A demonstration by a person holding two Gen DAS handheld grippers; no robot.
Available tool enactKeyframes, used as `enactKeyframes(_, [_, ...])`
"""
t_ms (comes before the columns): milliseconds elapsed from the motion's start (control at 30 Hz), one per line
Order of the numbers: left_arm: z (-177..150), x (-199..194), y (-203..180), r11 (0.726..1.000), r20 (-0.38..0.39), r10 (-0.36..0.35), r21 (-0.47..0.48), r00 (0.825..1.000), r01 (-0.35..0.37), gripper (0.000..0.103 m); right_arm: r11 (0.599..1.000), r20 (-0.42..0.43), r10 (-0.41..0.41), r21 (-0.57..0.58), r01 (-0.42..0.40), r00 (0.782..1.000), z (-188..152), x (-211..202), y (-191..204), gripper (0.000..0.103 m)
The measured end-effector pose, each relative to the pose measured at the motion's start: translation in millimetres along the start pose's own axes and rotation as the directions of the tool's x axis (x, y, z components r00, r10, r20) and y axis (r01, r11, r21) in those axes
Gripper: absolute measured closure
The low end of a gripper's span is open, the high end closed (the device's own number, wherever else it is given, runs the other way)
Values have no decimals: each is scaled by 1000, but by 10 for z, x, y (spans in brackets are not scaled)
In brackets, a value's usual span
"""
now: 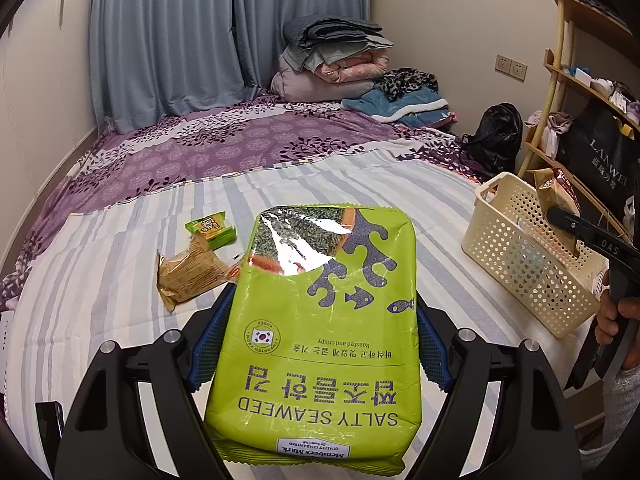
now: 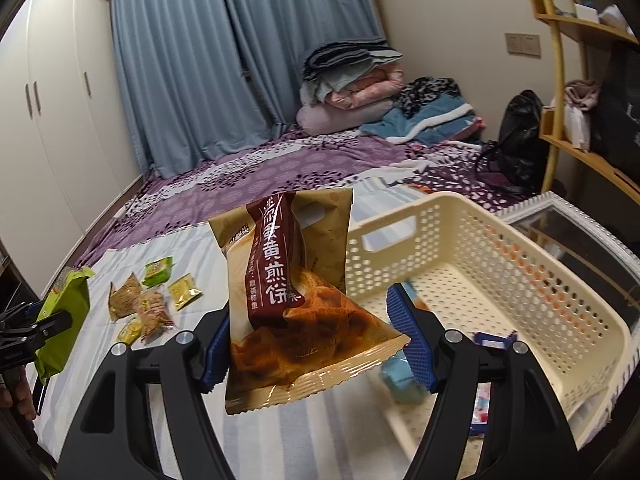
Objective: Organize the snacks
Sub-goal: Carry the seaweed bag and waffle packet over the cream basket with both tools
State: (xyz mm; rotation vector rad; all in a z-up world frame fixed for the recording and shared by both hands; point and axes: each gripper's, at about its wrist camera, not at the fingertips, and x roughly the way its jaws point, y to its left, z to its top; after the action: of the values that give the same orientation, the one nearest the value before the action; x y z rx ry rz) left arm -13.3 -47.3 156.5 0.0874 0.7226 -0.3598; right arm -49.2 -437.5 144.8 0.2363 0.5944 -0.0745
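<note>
My left gripper (image 1: pixel 320 336) is shut on a large green salty seaweed bag (image 1: pixel 320 320) and holds it above the striped bedsheet. It also shows at the left edge of the right wrist view (image 2: pixel 60 316). My right gripper (image 2: pixel 316 340) is shut on a brown and gold egg-cracker bag (image 2: pixel 288 292), held upright just left of the cream perforated basket (image 2: pixel 560 292). The basket also shows in the left wrist view (image 1: pixel 520 264), with the brown bag (image 1: pixel 558 200) over it. Small snack packets (image 2: pixel 152 300) lie loose on the sheet; in the left wrist view a green one (image 1: pixel 210 229) and a brown one (image 1: pixel 188 276) show.
The basket holds a few small blue and white packets (image 2: pixel 404 380). A glass-topped white table (image 2: pixel 580 236) stands right of the basket. Folded bedding (image 1: pixel 336 60) is piled at the far end of the bed. A bamboo shelf (image 1: pixel 580 92) stands at right.
</note>
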Motion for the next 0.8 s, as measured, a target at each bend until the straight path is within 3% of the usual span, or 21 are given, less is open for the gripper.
enactKeyframes(433, [138, 38, -286, 998, 7, -36, 53, 999, 35, 22, 987, -4, -128, 94, 128, 992, -86, -115, -571, 33])
enactKeyframes(733, [259, 131, -602, 990, 4, -84, 110, 996, 83, 22, 969, -33, -161, 185, 164, 986, -155, -116, -906, 31])
enactKeyframes(800, [302, 154, -681, 988, 5, -93, 122, 996, 92, 22, 967, -32, -155, 200, 158, 987, -166, -115, -943, 22])
